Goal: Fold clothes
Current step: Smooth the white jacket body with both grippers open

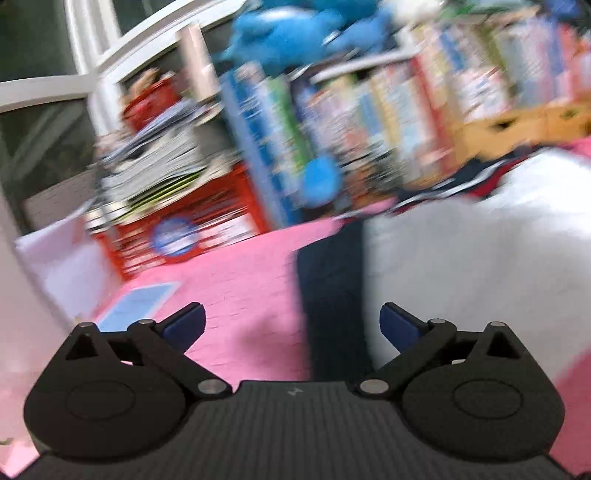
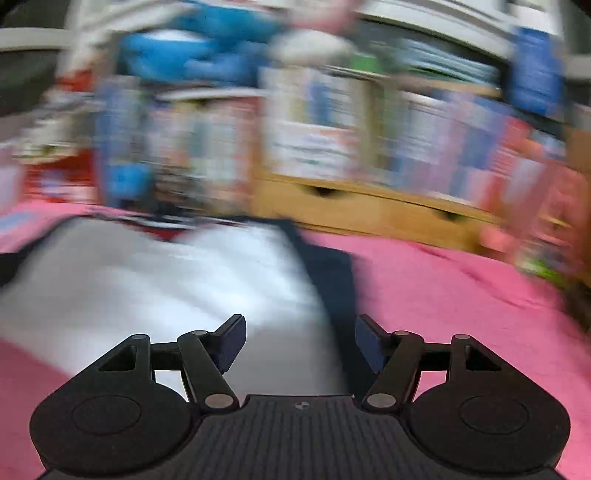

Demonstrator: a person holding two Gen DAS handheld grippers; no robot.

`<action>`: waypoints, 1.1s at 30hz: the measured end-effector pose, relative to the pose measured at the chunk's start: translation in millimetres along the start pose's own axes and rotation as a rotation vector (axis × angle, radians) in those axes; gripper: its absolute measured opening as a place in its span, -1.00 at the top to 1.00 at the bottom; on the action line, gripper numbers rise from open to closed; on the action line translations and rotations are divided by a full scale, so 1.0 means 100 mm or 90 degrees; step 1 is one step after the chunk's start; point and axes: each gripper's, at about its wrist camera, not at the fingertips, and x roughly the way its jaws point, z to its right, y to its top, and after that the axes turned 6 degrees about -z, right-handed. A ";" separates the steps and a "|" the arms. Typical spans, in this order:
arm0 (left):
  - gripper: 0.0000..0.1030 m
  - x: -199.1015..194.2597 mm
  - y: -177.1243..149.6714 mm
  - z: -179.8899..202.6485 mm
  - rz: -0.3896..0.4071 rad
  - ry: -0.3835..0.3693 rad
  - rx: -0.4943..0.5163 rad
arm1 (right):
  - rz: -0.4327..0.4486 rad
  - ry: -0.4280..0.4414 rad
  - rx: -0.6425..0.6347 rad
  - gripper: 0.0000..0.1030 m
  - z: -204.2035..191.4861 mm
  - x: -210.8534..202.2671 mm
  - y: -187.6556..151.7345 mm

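My left tongs [image 1: 292,321] stand wide open with nothing between the blue pads [image 1: 184,326], hanging just above the pink cloth [image 1: 240,280] that covers the counter. Under their right half lies the garment [image 1: 461,251], a white piece with a dark navy band [image 1: 328,295] running along its left edge; that band passes straight between my pads toward the camera. My right tongs [image 2: 300,341] are open as well and grip nothing. They hang over the garment's [image 2: 177,280] other side, where a second navy band [image 2: 332,288] runs along the right edge, with bare pink cloth [image 2: 461,295] beyond it out to the counter's right side. So the garment lies spread flat across the middle of the counter, between my two tongs. Both views are badly smeared, so I cannot make out folds or seams. At its far end I see some red and navy trim [image 1: 480,181], too blurred to tell more. A light blue flat thing [image 1: 136,304] lies on the pink cloth near the left edge. Past the counter's far edge stands a wooden shelf [image 2: 369,210] with drawers, packed with books [image 1: 406,110]; a red box [image 1: 184,229] sits at far left, and a blue plush toy [image 1: 295,33] rests on top
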 end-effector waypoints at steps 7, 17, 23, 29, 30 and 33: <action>-1.00 0.22 -0.12 0.52 -0.055 -0.016 0.081 | -0.057 0.113 -0.075 -0.33 -0.95 0.30 0.04; -1.00 0.43 -0.31 -0.10 -0.077 0.033 0.032 | -0.144 -0.162 0.166 -0.90 0.78 0.30 -0.35; -0.92 0.20 0.00 -0.15 -0.007 -0.026 0.011 | -0.097 -0.136 0.188 -0.64 0.89 -0.06 -0.30; -1.00 0.18 0.46 0.04 0.063 -0.077 0.009 | -0.017 0.029 0.083 -0.64 -0.01 0.25 0.33; -1.00 0.30 0.51 0.14 0.066 -0.058 0.022 | -0.012 0.057 0.060 -0.64 -0.19 0.35 0.45; -0.98 0.63 0.61 0.43 0.075 0.005 0.060 | -0.015 0.109 0.015 -0.68 -0.63 0.77 0.72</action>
